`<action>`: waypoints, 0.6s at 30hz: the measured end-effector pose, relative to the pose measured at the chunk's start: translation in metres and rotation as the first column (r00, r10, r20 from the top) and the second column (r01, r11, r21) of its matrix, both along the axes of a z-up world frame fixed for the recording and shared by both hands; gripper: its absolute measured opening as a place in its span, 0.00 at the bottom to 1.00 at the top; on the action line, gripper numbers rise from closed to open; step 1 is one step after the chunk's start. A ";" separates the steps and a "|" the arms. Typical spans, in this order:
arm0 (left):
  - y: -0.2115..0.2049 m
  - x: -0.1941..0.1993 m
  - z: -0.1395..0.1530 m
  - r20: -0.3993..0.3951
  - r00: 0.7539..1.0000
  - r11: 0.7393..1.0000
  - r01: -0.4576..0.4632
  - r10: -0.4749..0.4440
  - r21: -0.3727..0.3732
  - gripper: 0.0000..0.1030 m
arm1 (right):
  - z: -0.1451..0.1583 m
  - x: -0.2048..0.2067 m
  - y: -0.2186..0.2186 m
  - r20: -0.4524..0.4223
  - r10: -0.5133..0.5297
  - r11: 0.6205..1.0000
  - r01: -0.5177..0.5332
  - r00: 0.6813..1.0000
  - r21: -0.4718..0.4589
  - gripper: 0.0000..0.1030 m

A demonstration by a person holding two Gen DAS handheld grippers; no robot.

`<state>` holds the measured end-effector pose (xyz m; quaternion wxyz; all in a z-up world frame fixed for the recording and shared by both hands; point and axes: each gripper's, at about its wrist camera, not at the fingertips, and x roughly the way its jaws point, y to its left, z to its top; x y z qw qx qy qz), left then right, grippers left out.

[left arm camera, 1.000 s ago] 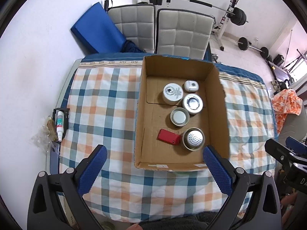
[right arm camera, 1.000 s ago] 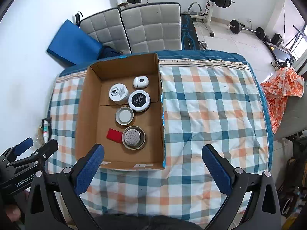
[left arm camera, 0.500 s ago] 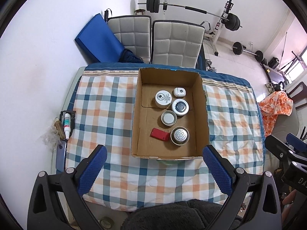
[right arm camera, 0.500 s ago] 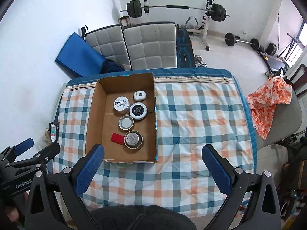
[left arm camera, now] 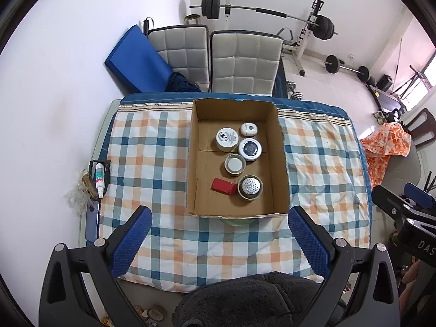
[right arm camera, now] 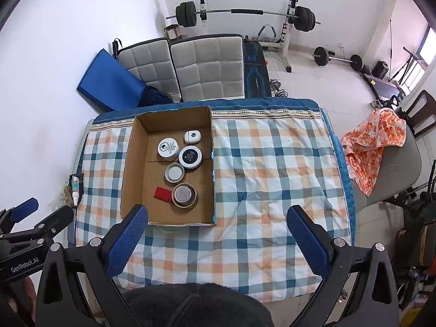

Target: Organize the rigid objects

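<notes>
Grippers first: your left gripper [left arm camera: 220, 241] and your right gripper [right arm camera: 218, 241] both hang high above the near edge of the table, jaws spread wide and holding nothing. A dark fleecy garment fills the bottom of both views beneath them.

Beyond the fingers lies the checked tablecloth [left arm camera: 152, 141], bare apart from the cardboard box [left arm camera: 280, 163], which sits toward the far edge, left of the middle as your right wrist camera shows it. Everything rigid appears to be in that box already: nearest you a red block [left arm camera: 223, 186] touching a metal tin with a perforated top [left arm camera: 250, 187], then a small tin with a pale lid [left arm camera: 235, 164], then a dark-faced round tin [left arm camera: 250, 149] beside a white printed tin [left arm camera: 227, 138], and farthest a little white case [left arm camera: 248, 129]. Nothing loose shows on the cloth, so the sorting looks done or very nearly so. A tube [left arm camera: 99, 175] rests in a holder off the left edge, and you cannot tell whether it counts.

Compared with a second ago, both of your grippers have risen and pulled back: the box looks smaller and more of the room shows. Box contents have not shifted.
</notes>
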<state>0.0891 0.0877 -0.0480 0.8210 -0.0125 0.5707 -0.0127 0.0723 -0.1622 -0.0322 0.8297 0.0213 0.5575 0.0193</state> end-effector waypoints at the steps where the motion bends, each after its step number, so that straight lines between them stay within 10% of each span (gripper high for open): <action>1: -0.002 -0.001 0.002 0.006 1.000 1.000 0.006 -0.006 0.004 1.00 | 0.001 -0.001 -0.001 0.001 0.000 1.000 0.000 1.000 0.000 1.00; 18: -0.006 -0.002 0.010 0.022 1.000 1.000 0.007 -0.007 0.001 1.00 | 0.009 -0.005 -0.003 0.012 0.000 1.000 0.000 1.000 -0.021 1.00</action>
